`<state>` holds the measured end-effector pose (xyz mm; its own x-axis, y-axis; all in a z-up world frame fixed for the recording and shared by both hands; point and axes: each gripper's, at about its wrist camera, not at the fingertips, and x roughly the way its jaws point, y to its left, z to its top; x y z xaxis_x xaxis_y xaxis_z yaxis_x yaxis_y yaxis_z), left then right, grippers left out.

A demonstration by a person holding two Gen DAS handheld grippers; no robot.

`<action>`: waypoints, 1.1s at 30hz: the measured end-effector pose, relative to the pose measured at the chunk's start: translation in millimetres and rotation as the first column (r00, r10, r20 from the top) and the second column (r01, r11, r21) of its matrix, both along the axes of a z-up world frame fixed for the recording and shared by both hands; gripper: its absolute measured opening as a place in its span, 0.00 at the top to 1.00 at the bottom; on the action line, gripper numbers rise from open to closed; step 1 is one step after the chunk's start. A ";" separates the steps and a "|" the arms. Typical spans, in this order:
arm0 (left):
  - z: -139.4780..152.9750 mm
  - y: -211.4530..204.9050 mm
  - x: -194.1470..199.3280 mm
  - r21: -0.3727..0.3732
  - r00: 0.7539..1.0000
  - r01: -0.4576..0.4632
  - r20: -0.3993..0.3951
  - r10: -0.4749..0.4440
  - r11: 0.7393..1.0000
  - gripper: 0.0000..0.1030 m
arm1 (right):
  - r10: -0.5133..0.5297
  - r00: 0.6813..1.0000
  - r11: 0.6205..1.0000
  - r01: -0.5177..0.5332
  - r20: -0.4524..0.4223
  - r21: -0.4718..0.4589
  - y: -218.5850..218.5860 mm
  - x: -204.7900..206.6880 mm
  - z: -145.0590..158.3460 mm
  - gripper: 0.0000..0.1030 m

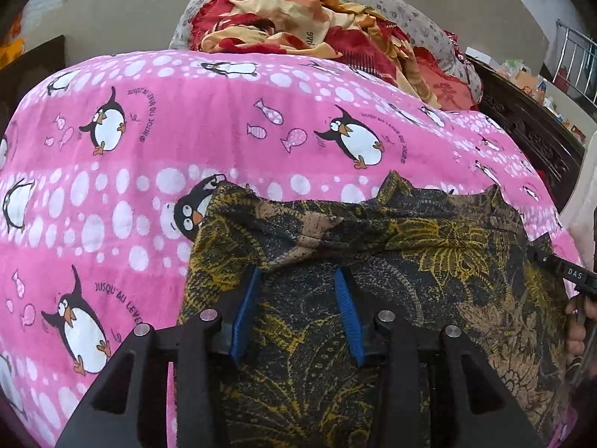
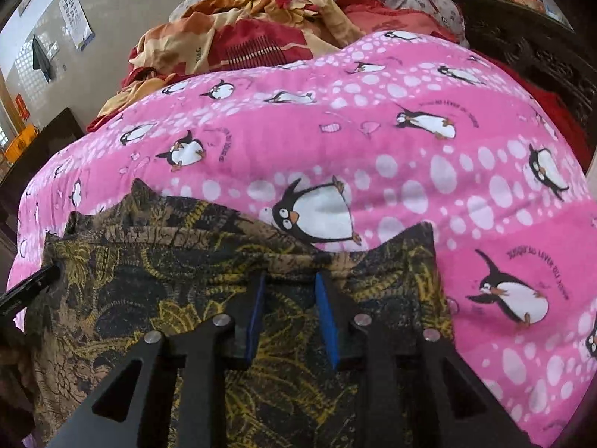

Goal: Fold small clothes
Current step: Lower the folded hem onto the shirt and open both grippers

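Observation:
A dark garment with a yellow and brown floral print [image 1: 391, 261] lies on the pink penguin bedsheet [image 1: 186, 130]; its far part is folded back into a rumpled band. My left gripper [image 1: 298, 274] is open, its blue-padded fingers over the garment's left part, tips at the folded edge. The right gripper's finger shows at the right edge [image 1: 571, 274]. In the right wrist view the same garment [image 2: 168, 280] lies on the sheet [image 2: 429, 168]. My right gripper [image 2: 290, 278] is open over the garment's right part, tips at the fold. The left gripper's finger shows at the left edge [image 2: 30, 287].
A red and orange blanket [image 1: 298, 26] is heaped on a grey flowered pillow [image 1: 403, 11] at the far end of the bed. A dark carved wooden headboard [image 1: 530, 130] runs along the right. A dark cabinet [image 2: 44, 145] stands at the left.

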<state>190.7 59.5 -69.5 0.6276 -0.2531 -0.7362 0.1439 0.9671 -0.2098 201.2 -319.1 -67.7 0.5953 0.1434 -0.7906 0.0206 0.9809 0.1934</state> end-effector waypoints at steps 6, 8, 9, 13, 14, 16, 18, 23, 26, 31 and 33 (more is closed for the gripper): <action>0.0 0.0 3.5 0.002 1.000 0.000 -0.003 0.000 1.000 0.79 | 0.000 1.000 0.999 0.000 -0.007 0.037 -2.9 -0.3 -0.6 0.72; -0.7 0.6 2.8 0.001 1.000 0.000 -0.003 0.000 1.000 0.79 | -0.003 1.000 0.999 0.003 -0.006 0.036 -2.6 0.6 -0.6 0.72; -0.6 0.4 2.5 0.002 1.000 0.000 -0.003 0.000 1.000 0.79 | -0.006 1.000 0.999 0.006 -0.005 0.038 -2.8 1.9 -0.8 0.72; -0.7 -0.2 4.5 0.001 1.000 0.000 -0.004 0.000 1.000 0.79 | -0.016 1.000 0.997 0.016 -0.002 0.075 -7.6 2.3 -2.2 0.72; -1.0 -1.3 6.9 0.002 1.000 0.000 -0.004 0.000 1.000 0.79 | -0.018 1.000 0.997 0.018 -0.002 0.076 -7.8 2.5 -2.4 0.73; -1.0 -1.2 6.2 0.003 1.000 -0.002 -0.004 0.002 1.000 0.79 | -0.020 1.000 0.997 0.020 -0.003 0.078 -8.3 2.5 -3.0 0.73; -1.1 -1.2 6.1 0.005 1.000 -0.001 -0.008 0.001 1.000 0.79 | -0.020 1.000 0.996 0.020 -0.004 0.086 -9.9 3.0 -3.8 0.74; -1.1 -5.4 7.9 0.018 1.000 0.020 -0.010 -0.020 1.000 0.71 | -0.021 1.000 0.992 0.022 -0.010 0.124 -16.2 5.3 -6.3 0.74; -0.8 -12.0 8.7 0.038 0.999 0.041 -0.021 -0.041 0.998 0.61 | -0.020 1.000 0.995 0.021 -0.015 0.100 -13.2 6.6 -5.4 0.74; 8.7 -27.0 6.9 0.102 0.991 0.117 -0.074 -0.110 0.988 0.46 | -0.040 0.995 0.999 0.038 -0.091 -0.027 0.4 8.7 16.1 0.73; 23.5 -23.8 -10.8 0.054 0.992 0.119 -0.055 -0.116 0.991 0.50 | -0.040 0.999 0.995 0.038 -0.023 -0.091 14.0 -6.8 46.0 0.72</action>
<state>179.8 35.8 -46.0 0.5567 -0.2796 -0.7822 0.2480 0.9546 -0.1647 194.3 -305.1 -21.7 0.5791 0.0481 -0.8138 0.0626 0.9927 0.1032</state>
